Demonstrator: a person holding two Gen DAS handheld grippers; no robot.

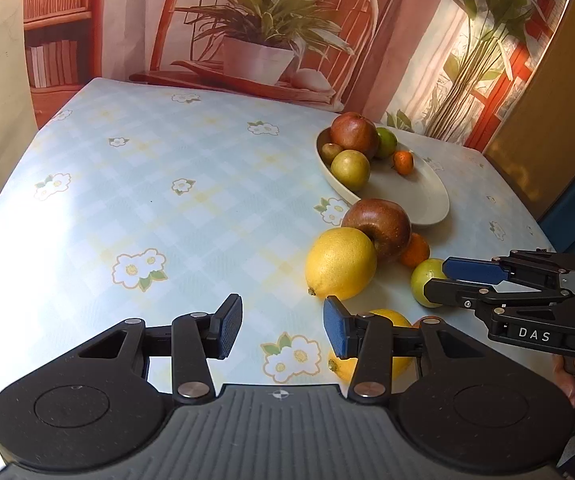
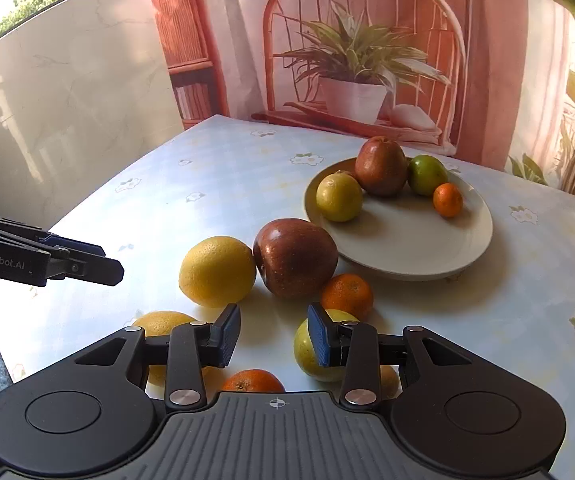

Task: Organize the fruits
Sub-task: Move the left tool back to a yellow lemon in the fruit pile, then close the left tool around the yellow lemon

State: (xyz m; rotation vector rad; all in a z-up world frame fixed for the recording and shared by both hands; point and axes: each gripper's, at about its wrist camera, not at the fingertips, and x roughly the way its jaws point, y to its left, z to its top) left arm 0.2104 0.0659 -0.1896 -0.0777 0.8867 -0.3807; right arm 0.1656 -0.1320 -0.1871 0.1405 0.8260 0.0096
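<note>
A cream plate [image 1: 419, 200] [image 2: 407, 244] holds a dark red apple [image 2: 381, 166], a green lime [image 2: 427, 174], a small mandarin [image 2: 447, 199] and a yellow-green fruit [image 2: 339, 197]. Loose on the tablecloth in front of it lie a big yellow citrus [image 1: 341, 264] [image 2: 217, 270], a second red apple [image 1: 379, 226] [image 2: 295, 258], a mandarin [image 2: 347, 294], a pale green fruit [image 1: 423, 276] [image 2: 307, 356], another mandarin [image 2: 253, 380] and another yellow citrus [image 2: 163, 322]. My left gripper [image 1: 283, 330] is open over bare cloth. Just short of the pale green fruit, my right gripper [image 2: 273, 336] is open and empty.
The table wears a pale blue checked cloth with flowers [image 1: 139, 268]. A printed backdrop of a chair and potted plant [image 2: 355, 76] hangs behind the far edge. A pale wall panel [image 2: 67, 100] stands at the left. A hand [image 1: 567, 380] grips the right tool.
</note>
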